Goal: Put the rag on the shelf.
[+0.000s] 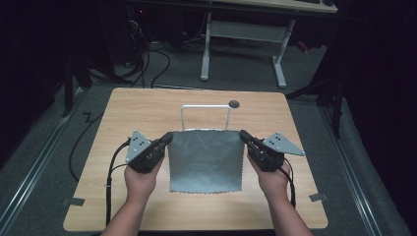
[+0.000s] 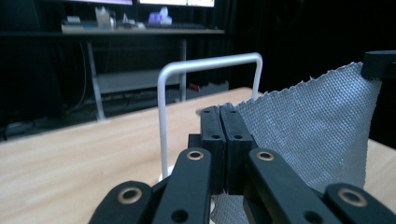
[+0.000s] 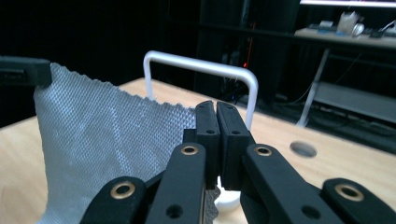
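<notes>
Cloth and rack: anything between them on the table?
Nothing. In the high view the cloth, pinched at its top corners by the left gripper and right gripper, hangs just in front of the rack, bare table around.

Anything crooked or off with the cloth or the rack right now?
Nothing stands out. The grey cloth hangs flat between the left gripper and right gripper, each shut on a top corner, top edge level. The white rack stands upright behind it on the table.
</notes>
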Demonstrator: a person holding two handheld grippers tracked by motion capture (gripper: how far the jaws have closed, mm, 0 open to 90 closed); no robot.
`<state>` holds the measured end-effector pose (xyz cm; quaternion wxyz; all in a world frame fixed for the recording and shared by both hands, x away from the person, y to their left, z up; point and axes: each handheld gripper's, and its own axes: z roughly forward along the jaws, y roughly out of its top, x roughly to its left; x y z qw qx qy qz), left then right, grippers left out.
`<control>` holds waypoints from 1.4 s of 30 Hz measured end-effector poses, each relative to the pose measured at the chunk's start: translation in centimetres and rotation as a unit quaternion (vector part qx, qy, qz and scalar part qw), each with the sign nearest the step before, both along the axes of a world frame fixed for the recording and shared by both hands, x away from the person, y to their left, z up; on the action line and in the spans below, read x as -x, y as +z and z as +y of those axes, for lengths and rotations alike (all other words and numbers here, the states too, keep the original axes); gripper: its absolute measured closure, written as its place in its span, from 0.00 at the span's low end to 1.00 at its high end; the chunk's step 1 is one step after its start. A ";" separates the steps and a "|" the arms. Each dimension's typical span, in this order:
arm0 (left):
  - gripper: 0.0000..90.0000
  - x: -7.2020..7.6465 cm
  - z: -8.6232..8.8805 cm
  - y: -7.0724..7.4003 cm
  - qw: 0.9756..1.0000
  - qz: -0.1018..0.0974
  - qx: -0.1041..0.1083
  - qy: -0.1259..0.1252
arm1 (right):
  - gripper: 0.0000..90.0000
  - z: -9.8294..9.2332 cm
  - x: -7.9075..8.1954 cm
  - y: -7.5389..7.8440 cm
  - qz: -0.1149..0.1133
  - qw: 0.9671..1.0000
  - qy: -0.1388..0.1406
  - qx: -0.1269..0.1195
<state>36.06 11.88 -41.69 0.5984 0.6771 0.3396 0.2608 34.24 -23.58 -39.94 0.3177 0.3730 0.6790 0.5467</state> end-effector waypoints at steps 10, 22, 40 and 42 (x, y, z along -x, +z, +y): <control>1.00 -0.9 0.0 2.8 0.999 -0.031 0.009 0.002 | 0.99 0.0 -0.5 2.6 -0.031 0.999 -0.004 -0.012; 1.00 -1.7 0.2 6.2 0.998 -0.066 0.011 0.005 | 0.99 -0.1 -0.9 5.5 -0.062 0.998 -0.008 -0.012; 1.00 -5.8 -0.5 7.2 0.997 -0.072 -0.029 0.023 | 0.99 -0.5 -4.3 6.7 -0.052 0.998 -0.022 -0.022; 1.00 -6.6 -0.5 7.1 0.997 -0.068 -0.028 0.028 | 0.99 -0.4 -4.9 6.6 -0.051 0.998 -0.023 -0.021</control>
